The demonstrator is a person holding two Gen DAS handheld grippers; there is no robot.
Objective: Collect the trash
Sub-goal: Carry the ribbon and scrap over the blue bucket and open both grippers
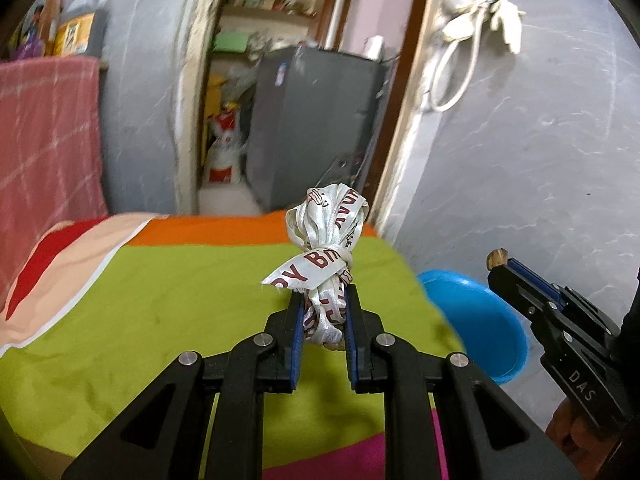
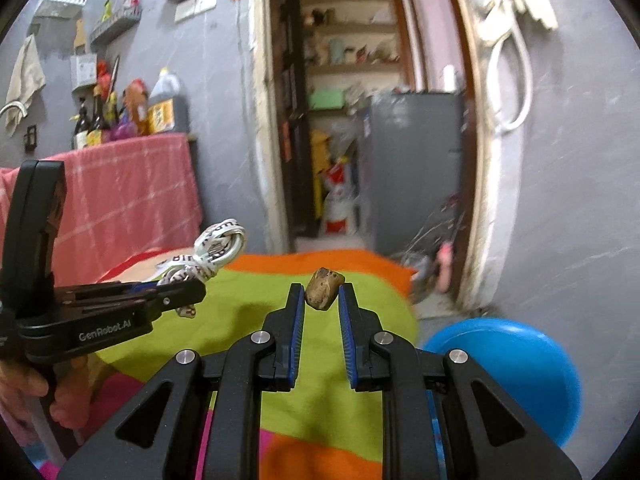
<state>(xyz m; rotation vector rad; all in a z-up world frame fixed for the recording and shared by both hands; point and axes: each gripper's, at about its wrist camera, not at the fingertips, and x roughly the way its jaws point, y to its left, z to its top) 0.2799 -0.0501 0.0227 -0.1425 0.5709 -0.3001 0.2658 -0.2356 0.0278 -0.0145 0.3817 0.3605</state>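
Observation:
My left gripper (image 1: 322, 300) is shut on a knotted white ribbon with red letters (image 1: 326, 248) and holds it above the colourful striped bed cover (image 1: 168, 300). The ribbon also shows at the left of the right wrist view (image 2: 212, 252), in the left gripper (image 2: 188, 286). My right gripper (image 2: 322, 294) is shut on a small crumpled brown scrap (image 2: 323, 289), pinched at its fingertips above the bed. The right gripper also shows at the right of the left wrist view (image 1: 498, 262), with the scrap (image 1: 496, 258) at its tip.
A blue plastic tub (image 1: 476, 324) stands on the floor to the right of the bed, also in the right wrist view (image 2: 516, 372). A doorway with a grey cabinet (image 1: 316, 120) lies ahead. A pink cloth (image 1: 44, 136) hangs at the left. Grey wall at the right.

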